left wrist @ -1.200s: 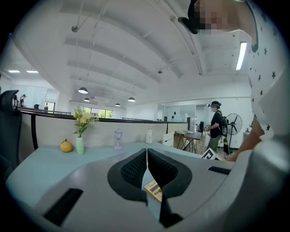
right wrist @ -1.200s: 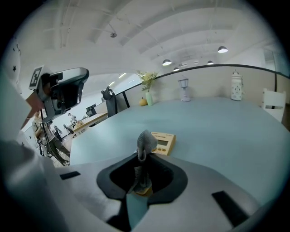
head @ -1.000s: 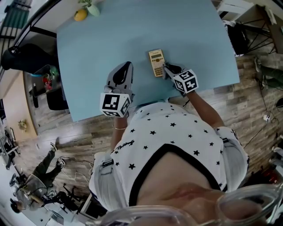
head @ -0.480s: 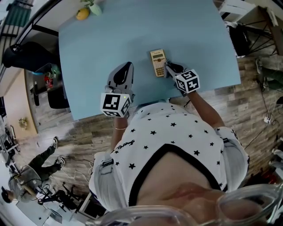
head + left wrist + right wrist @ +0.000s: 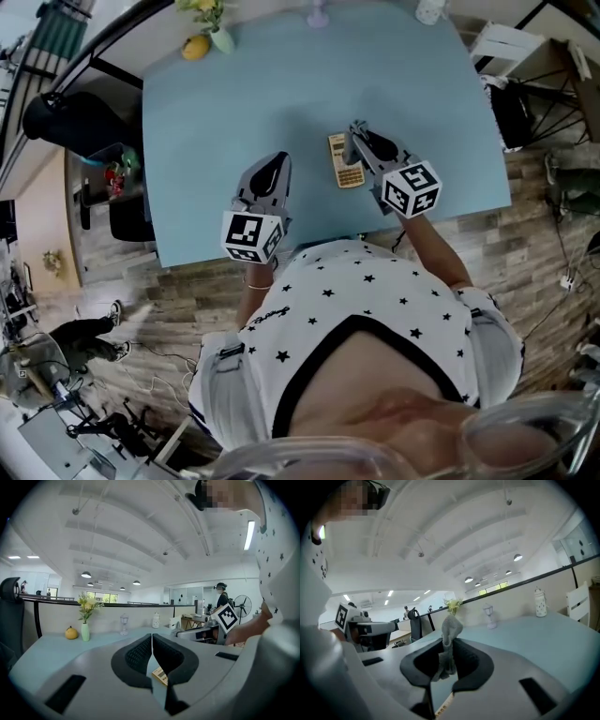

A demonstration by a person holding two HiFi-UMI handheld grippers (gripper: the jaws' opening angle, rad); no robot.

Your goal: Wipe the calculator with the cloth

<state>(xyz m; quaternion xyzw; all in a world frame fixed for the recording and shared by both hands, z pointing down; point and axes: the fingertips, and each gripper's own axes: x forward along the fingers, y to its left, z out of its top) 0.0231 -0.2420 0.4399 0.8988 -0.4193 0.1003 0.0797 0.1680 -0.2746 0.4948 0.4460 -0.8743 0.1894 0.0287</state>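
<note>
In the head view, the calculator [image 5: 345, 160] is seen lying flat on the light blue table [image 5: 234, 103], towards the edge nearest the person. The right gripper [image 5: 357, 133] is held just beside the calculator's right edge, with its tip over the calculator's far right corner; whether anything touches the calculator cannot be told from here. The left gripper [image 5: 273, 163] is held over the table well to the left of the calculator. Far beyond the calculator, at the table's far left corner, a yellow fruit [image 5: 195, 46] and a vase [image 5: 221, 39] of flowers are seen.

In the left gripper view, the left gripper [image 5: 152, 638] is seen with its jaws pressed together and nothing between them. A corner of the calculator [image 5: 160, 675] shows on the table below the jaws. To the right of the calculator, the right gripper [image 5: 183, 632] is seen from the side.

In the right gripper view, the right gripper [image 5: 449, 643] is clamped on the grey cloth [image 5: 452, 627], which is bunched between the jaws and sticks up above them. An edge of the calculator [image 5: 443, 708] is seen just below the jaws.
</note>
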